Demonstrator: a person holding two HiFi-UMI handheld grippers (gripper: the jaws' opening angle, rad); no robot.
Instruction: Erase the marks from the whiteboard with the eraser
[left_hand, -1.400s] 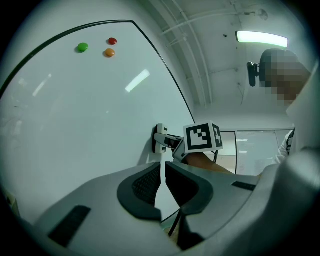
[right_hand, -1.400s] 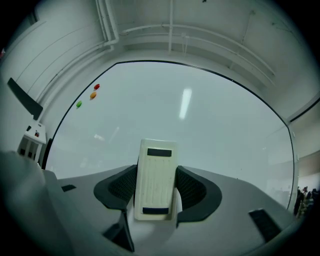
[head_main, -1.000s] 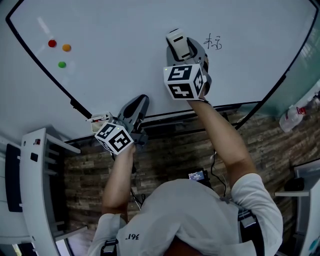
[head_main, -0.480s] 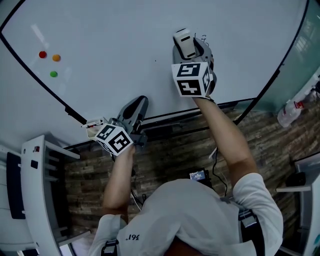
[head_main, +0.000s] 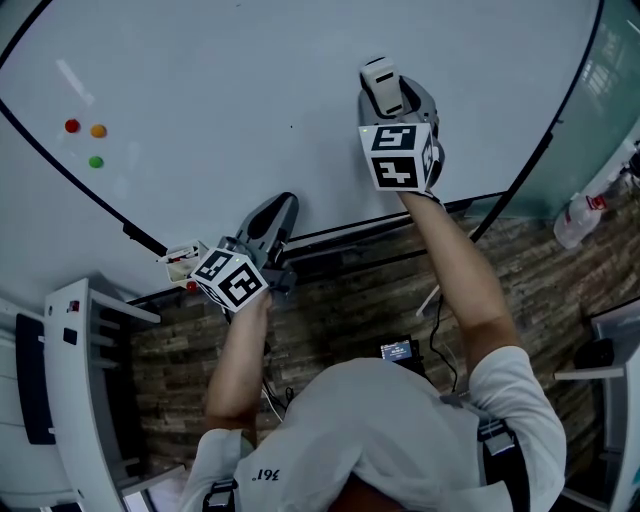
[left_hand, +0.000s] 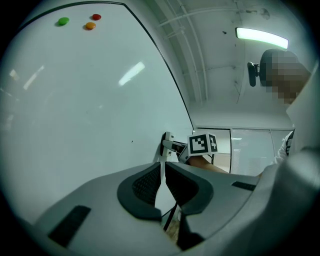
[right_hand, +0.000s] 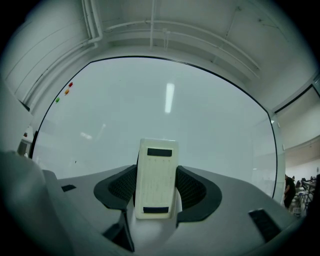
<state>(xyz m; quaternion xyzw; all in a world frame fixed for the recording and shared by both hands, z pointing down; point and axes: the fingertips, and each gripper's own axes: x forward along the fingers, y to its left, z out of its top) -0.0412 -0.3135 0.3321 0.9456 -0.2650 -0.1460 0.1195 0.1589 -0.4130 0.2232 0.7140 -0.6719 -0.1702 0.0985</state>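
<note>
The whiteboard (head_main: 230, 90) fills the upper part of the head view. My right gripper (head_main: 388, 92) is shut on a cream block eraser (head_main: 379, 76), which it presses flat against the board right of centre. In the right gripper view the eraser (right_hand: 156, 178) stands upright between the jaws, and the whiteboard (right_hand: 165, 110) ahead is unmarked. No writing shows anywhere; the board under the gripper is hidden. A tiny dark dot (head_main: 292, 127) sits left of the eraser. My left gripper (head_main: 280, 205) is shut on nothing, low by the board's bottom frame. The left gripper view looks along the board to the eraser (left_hand: 168, 145).
Red (head_main: 72, 126), orange (head_main: 98, 130) and green (head_main: 96, 161) magnets sit at the board's left. A small holder (head_main: 180, 262) hangs at the frame beside my left gripper. A spray bottle (head_main: 578, 222) stands at the right, a white rack (head_main: 70, 380) at the lower left.
My right gripper slid the eraser rightward across the board onto the spot where black writing stood; that writing no longer shows. The left gripper stayed put.
</note>
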